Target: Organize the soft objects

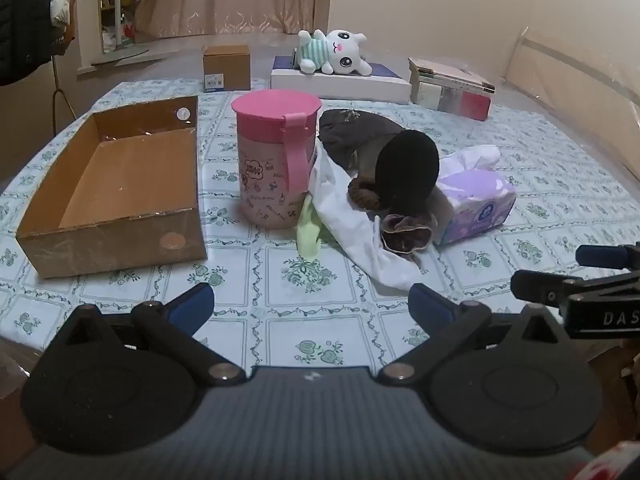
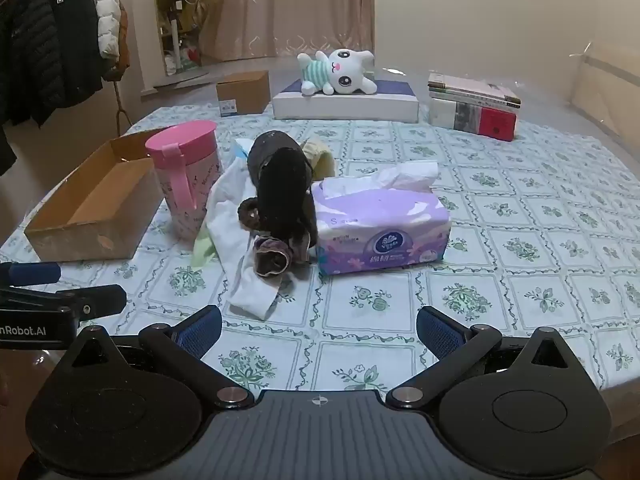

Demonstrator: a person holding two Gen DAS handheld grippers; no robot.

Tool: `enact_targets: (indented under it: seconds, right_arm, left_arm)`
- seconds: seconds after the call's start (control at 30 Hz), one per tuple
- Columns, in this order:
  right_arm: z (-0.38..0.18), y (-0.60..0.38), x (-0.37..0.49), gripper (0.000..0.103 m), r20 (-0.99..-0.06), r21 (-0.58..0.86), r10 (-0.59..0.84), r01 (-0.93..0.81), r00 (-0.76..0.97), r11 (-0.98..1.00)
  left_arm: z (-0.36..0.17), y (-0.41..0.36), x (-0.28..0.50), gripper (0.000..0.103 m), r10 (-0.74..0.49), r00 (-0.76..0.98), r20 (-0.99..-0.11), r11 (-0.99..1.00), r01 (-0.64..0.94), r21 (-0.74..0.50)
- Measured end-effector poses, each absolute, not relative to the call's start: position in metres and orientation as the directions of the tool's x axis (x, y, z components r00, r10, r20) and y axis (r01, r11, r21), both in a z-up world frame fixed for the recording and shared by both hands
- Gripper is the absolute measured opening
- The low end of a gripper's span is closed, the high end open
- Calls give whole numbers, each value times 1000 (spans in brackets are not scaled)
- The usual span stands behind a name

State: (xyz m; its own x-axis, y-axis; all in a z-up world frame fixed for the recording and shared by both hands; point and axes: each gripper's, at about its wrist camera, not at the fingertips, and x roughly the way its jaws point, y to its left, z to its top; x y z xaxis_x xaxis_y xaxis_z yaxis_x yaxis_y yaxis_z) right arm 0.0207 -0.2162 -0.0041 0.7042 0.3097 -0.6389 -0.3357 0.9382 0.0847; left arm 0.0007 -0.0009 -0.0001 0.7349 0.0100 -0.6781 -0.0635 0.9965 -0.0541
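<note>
A heap of soft things lies mid-table: a black and dark grey cloth [image 1: 404, 168] [image 2: 282, 184], a white cloth [image 1: 352, 216] [image 2: 236, 236], a pale green cloth [image 1: 310, 232] [image 2: 204, 248] and a brown scrunchie [image 1: 408, 234] [image 2: 272, 258]. A purple tissue pack [image 1: 476, 204] [image 2: 380, 228] lies to its right. An open cardboard box [image 1: 116, 188] [image 2: 92, 208] sits at the left, empty. My left gripper [image 1: 312, 304] and right gripper [image 2: 320, 330] hover over the near tablecloth, both open and empty, short of the heap.
A pink lidded cup [image 1: 276, 160] [image 2: 186, 180] stands between box and heap. At the back lie a white plush toy [image 1: 336, 52] [image 2: 340, 72] on a flat white box [image 2: 346, 104], a small carton [image 1: 226, 68] and stacked books [image 1: 452, 88] [image 2: 474, 108]. Coats [image 2: 52, 40] hang at left.
</note>
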Motion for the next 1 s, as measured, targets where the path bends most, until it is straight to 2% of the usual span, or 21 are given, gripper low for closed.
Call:
enact_targets:
  seconds: [1.0]
  right_arm:
    - [1,-218,20,103,-635,83,297,-320,713,944]
  left_arm:
    - [1,-2,-1,102,26,750,-661,996,-79,-50]
